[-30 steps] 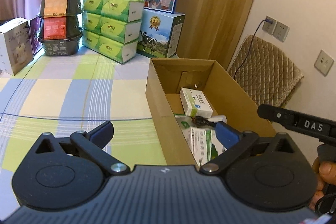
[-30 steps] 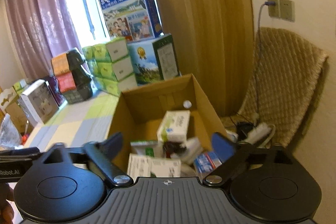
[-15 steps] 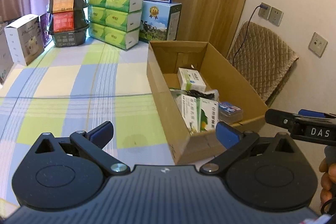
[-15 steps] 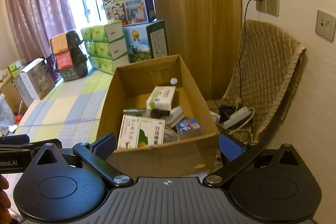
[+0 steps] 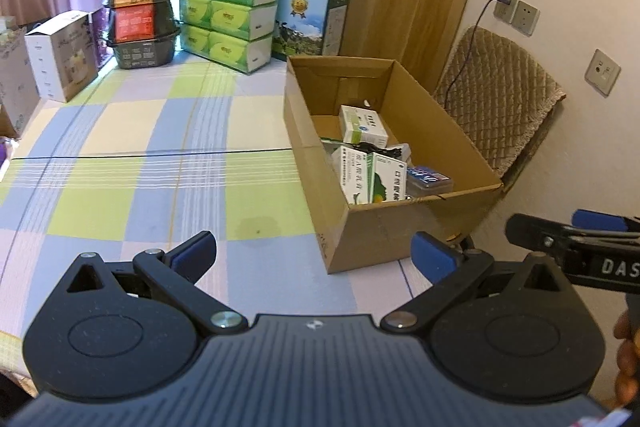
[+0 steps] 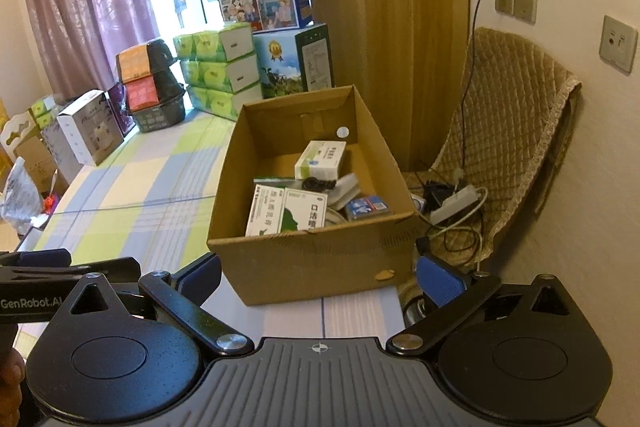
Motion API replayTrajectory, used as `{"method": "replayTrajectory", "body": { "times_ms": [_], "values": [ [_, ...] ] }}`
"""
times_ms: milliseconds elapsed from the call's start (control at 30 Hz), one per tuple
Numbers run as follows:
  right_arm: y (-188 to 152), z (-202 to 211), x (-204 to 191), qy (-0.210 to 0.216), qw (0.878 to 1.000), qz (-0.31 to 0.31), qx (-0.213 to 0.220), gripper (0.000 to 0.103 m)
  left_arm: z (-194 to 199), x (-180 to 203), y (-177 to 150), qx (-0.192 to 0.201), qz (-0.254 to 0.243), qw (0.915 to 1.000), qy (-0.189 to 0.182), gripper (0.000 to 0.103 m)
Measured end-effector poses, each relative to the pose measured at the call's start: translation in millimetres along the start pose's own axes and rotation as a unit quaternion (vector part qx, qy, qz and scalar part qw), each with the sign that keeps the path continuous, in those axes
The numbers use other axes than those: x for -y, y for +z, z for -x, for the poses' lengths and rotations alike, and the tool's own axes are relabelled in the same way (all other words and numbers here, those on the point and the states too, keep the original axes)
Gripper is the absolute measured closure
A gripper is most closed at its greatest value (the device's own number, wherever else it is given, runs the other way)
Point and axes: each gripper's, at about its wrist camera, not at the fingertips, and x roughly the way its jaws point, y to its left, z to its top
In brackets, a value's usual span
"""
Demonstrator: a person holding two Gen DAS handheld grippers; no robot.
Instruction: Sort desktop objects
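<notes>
Brown corrugated card frames the left wrist view: one open cardboard box point(image 5: 384, 227) stands at the right edge of a table point(image 5: 132, 163) covered in a green, blue and cream check cloth. Inside it lie one white-and-green carton point(image 5: 363, 125) toward the back, two green-and-white cartons point(image 5: 370, 178) standing side by side against the near wall, one small blue packet point(image 5: 429, 177) to their right, and a black cord point(image 5: 376, 148) between the cartons. The left gripper point(image 5: 314, 253) hangs above bare cloth in front of the box, its two blue-padded fingers spread wide with nothing between them. The other handheld tool juts in at the right edge. Along the far edge of the table stand six green tissue packs point(image 5: 228, 17) in a stack, two dark trays point(image 5: 142, 17) one on the other, one white box point(image 5: 62, 55) and two blue milk cartons point(image 5: 310, 21).

The right wrist view looks into the same box point(image 6: 316, 263) from its near end. The right gripper point(image 6: 318, 277) hovers before the near wall, jaws wide apart and empty. Beyond the table's right edge, one quilted tan chair point(image 6: 512, 131) carries one white power strip point(image 6: 454, 205) with tangled cables. Two wall sockets point(image 6: 514, 1) sit above it, one with a plug in it.
</notes>
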Motion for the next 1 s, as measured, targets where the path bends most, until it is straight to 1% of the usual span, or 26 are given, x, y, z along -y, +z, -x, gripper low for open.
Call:
{"method": "replayTrajectory", "body": {
  "times_ms": [100, 300, 700, 1000],
  "values": [
    [-2, 7, 0, 0.001, 1.0, 0.001, -0.003, 0.002, 2, 1, -2, -0.005, 0.003, 1.0, 0.006, 0.001],
    [-5, 16, -2, -0.002, 1.0, 0.007, -0.003, 0.002, 3, 3, -7, -0.018, 0.002, 0.9998, -0.004, 0.001],
    [-15, 16, -1, -0.005, 1.0, 0.003, -0.016, 0.002, 2, 7, -13, -0.019, -0.009, 0.9998, 0.0, 0.001],
    [-18, 18, 0, -0.005, 1.0, -0.001, -0.017, 0.002, -2, 8, -14, -0.023, -0.011, 0.9997, -0.001, 0.001]
  ]
}}
